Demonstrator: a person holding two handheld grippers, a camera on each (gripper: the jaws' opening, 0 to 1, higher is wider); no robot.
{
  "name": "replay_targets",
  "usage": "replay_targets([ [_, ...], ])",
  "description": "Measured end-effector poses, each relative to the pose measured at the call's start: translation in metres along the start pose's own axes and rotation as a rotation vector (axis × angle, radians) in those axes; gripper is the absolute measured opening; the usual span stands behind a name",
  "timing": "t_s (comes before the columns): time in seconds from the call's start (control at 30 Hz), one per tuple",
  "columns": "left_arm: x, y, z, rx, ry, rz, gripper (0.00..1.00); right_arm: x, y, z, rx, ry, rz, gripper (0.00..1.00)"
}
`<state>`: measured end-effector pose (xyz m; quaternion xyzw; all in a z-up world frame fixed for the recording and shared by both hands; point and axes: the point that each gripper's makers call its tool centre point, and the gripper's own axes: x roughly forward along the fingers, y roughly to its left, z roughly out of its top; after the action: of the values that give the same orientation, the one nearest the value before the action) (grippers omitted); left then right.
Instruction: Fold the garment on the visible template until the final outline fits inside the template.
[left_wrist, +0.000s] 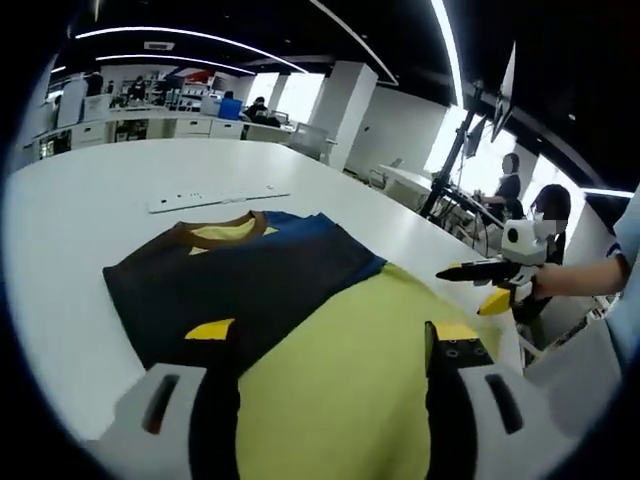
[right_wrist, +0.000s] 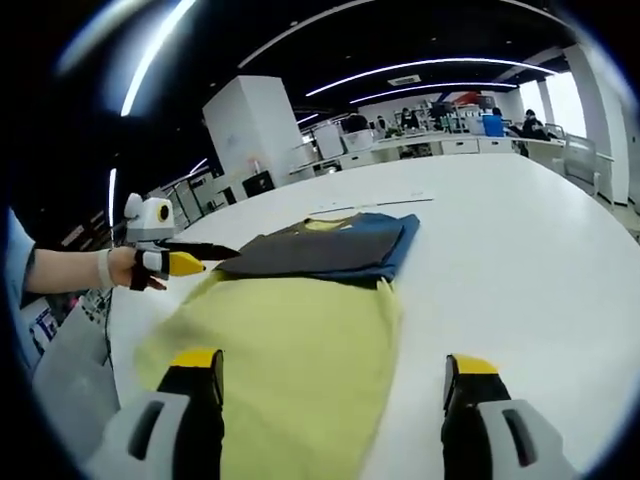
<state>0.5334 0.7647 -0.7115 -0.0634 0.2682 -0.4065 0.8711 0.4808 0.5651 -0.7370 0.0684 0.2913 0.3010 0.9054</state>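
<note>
Lying flat on the white table (left_wrist: 70, 230): the shirt (left_wrist: 300, 300), dark at the front with a blue band beside it, a brown collar (left_wrist: 225, 225) and a wide yellow-green lower part spreading toward the camera. Showing again in the right gripper view as the same shirt (right_wrist: 290, 330), yellow-green part nearest, dark and blue part farther off, one layer resting over another at the far end. Resting beyond the collar on the table, a thin white strip (left_wrist: 215, 198), apart from the cloth.

Hovering over the near edge of the cloth in the left gripper view, the left gripper (left_wrist: 330, 390), jaws spread wide and holding nothing, yellow-green fabric showing between them. Entering the right gripper view from the left, held in a hand (right_wrist: 125, 268) and reaching to the shirt's side edge.

Standing released as well, the right gripper (right_wrist: 330, 400), jaws well apart, one over the cloth and one over bare table. Appearing in the left gripper view at the right, beside the shirt's edge.

Sitting and standing in the background, people at desks.
</note>
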Motion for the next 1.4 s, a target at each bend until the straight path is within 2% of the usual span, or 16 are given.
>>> replay_targets([
  [0.47, -0.065, 0.022, -0.026, -0.048, -0.016, 0.109, 0.71, 0.001, 0.008, 0.004, -0.026, 0.005, 0.014, 0.91],
  [0.7, -0.086, 0.028, -0.035, -0.077, -0.025, 0.152, 0.71, 0.001, 0.009, 0.005, -0.036, 0.010, 0.021, 0.90],
  [1.13, -0.110, 0.017, -0.054, -0.080, -0.007, 0.152, 0.68, -0.012, 0.012, 0.000, -0.061, 0.027, 0.031, 0.84],
  [1.4, -0.126, 0.004, -0.078, -0.075, 0.039, 0.128, 0.64, -0.027, 0.010, -0.013, -0.077, 0.060, 0.036, 0.74],
])
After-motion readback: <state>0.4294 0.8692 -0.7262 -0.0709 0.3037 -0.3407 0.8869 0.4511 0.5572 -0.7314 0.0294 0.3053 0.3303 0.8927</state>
